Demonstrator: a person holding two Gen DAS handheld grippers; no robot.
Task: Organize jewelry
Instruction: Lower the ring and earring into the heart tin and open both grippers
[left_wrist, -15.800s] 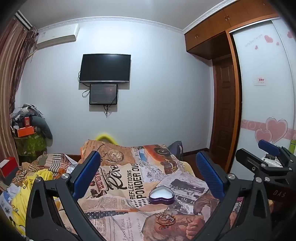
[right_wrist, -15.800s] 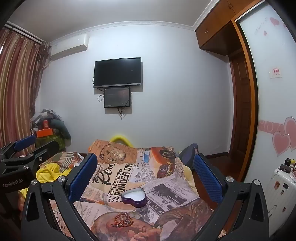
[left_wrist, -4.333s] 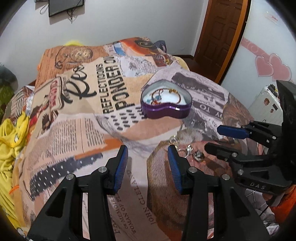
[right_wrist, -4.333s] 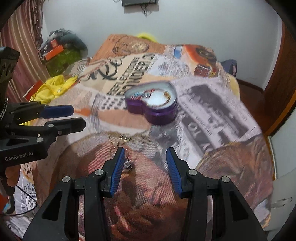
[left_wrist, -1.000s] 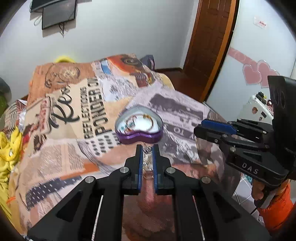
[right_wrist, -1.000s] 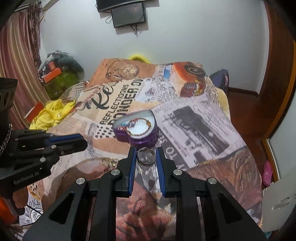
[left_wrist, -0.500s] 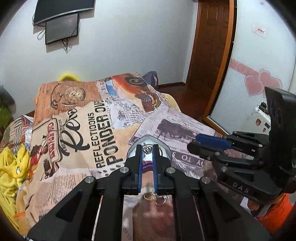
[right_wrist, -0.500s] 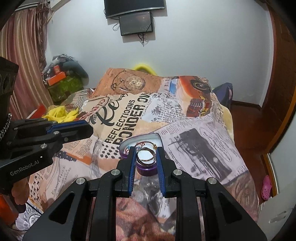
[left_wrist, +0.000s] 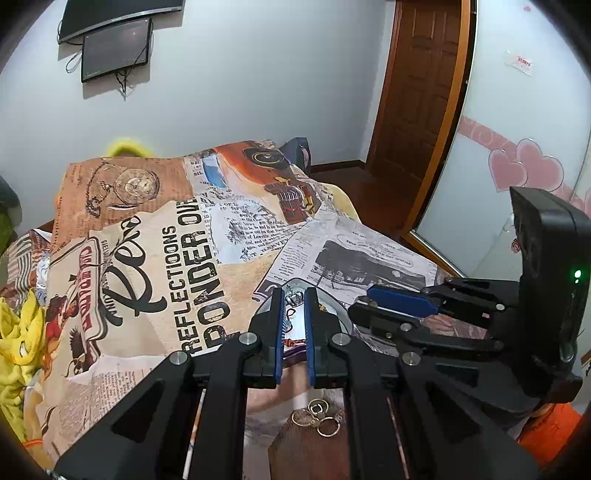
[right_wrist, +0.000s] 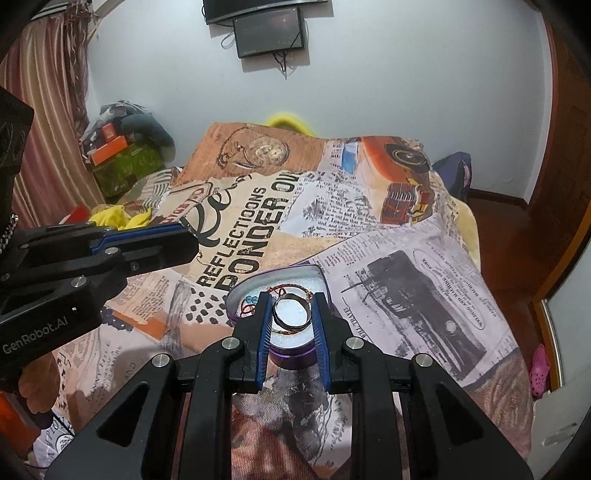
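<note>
Both of my grippers angle downward over the bed, side by side, tips directed at the heart-shaped tin (right_wrist: 317, 275). My right gripper (right_wrist: 291, 314) is pinched on a plain dark metal band ring (right_wrist: 291, 313), blue ribbed pads pressing its rim from both sides; the ring lies roughly flat directly above the tin's opening. My left gripper (left_wrist: 294, 301) is pressed nearly together on a small silver crown-shaped ring (left_wrist: 294, 298), nipped at the very tips, also poised over the tin. In the right wrist view the left gripper body enters from the left edge, carried by a hand (right_wrist: 35, 384). The tin has purple walls, a thin metallic rim and a white padded lining; inside it lie a gold-and-red bracelet (right_wrist: 295, 288) and some blue beads (right_wrist: 251, 300). A cluster of small rings (left_wrist: 319, 417) rests on the bedspread (left_wrist: 147, 258) just below my left gripper, apart from the tin. The bedspread is soft cloth printed with newspaper text, a pocket watch and a vintage car.
</note>
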